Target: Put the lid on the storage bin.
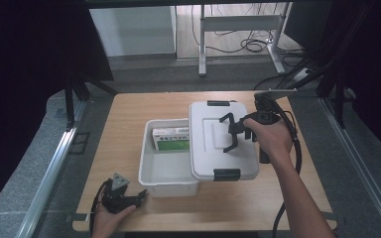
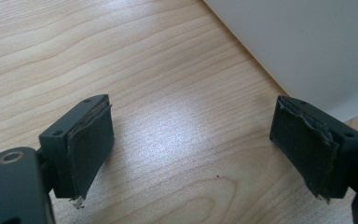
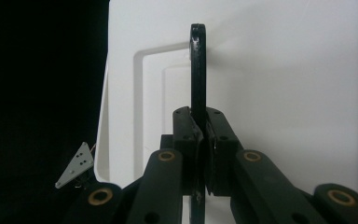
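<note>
The right claw [image 1: 234, 133] is clamped on the black handle [image 3: 197, 79] of the white lid [image 1: 206, 144], its jaws pressed together on the thin upright grip. Gripping there gives the hand a single central hold, so the lid hangs fairly level and can be carried sideways without tipping. The lid sits over the right part of the open white box [image 1: 166, 171], overlapping its right rim and leaving the left part uncovered. Inside the box, against the far wall, lies a green-and-white carton [image 1: 171, 140]. My judgement is that the lid is either coming off or going on; the pictures alone do not settle which.

The left claw [image 1: 140, 195] rests low on the bench [image 1: 124, 114] just off the box's near-left corner, jaws apart with nothing between them. In the left gripper view the white wall of the box stands just beyond the pads [image 2: 91, 140]. Held there, it seems ready to steady the box if the lid drags it.
</note>
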{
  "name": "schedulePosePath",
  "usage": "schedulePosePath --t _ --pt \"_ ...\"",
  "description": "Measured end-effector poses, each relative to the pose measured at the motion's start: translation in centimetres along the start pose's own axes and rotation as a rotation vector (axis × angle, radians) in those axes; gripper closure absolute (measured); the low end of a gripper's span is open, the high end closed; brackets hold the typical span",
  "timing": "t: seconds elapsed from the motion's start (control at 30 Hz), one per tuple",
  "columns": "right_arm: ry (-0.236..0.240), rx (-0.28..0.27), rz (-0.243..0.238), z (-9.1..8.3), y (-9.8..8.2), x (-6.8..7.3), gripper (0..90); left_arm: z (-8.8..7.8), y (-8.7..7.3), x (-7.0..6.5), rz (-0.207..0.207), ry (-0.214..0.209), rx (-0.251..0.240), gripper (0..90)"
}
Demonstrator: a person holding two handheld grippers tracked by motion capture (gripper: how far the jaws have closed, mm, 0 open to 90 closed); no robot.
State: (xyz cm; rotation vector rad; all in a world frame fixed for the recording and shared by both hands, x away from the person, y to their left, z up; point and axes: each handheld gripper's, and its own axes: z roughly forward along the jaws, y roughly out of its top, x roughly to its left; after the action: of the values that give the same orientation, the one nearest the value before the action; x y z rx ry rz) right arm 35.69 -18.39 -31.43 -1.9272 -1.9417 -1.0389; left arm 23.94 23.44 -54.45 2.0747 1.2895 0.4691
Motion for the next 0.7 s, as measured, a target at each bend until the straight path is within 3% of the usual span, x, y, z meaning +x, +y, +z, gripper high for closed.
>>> schedulePosePath --t 0.7 --pt "0.002 0.061 -0.023 3.1 -0.3 3.4 84.5 0.0 0.0 0.0 0.004 -0.002 0.0 13.2"
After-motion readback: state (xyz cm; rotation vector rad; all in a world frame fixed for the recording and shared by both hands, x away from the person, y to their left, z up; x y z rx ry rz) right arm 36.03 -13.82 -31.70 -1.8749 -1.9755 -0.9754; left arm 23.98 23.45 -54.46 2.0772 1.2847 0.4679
